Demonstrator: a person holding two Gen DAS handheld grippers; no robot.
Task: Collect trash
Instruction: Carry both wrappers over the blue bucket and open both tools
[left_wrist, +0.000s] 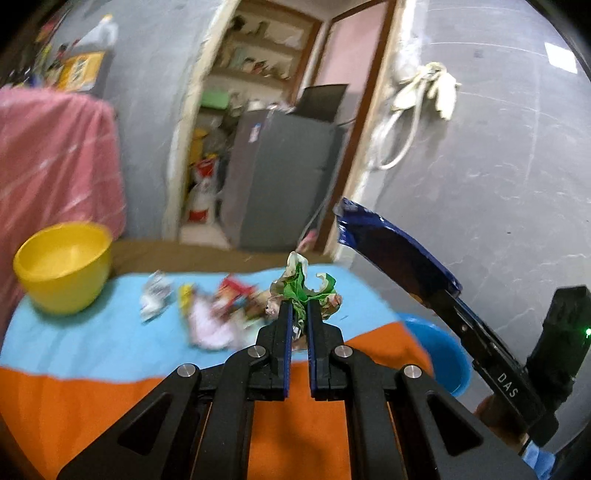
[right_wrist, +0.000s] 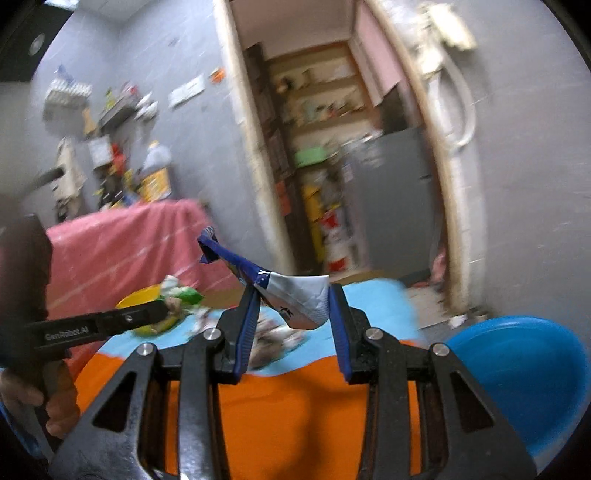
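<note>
Left claw (left_wrist: 299, 314) is clamped on a crumpled green wrapper (left_wrist: 304, 286), which I hold up above the tabletop (left_wrist: 92, 343). Right claw (right_wrist: 291, 306) grips a blue-and-silver wrapper (right_wrist: 295, 295); its fingers (right_wrist: 247, 325) stand fairly wide, with the flattened packet wedged between them and its blue end sticking out to the far left. From the left camera that packet (left_wrist: 391, 251) shows dark blue, raised at the right.

More trash (left_wrist: 207, 306) lies blurred on the light-blue part of the cloth, beyond the orange part near me. At the far left of the tabletop stands a yellow bowl (left_wrist: 64, 266). Off the right edge, lower down, sits a blue basin (right_wrist: 524, 376). Both wrappers are in the air, neither over the basin nor in the bowl as far as I can tell.
</note>
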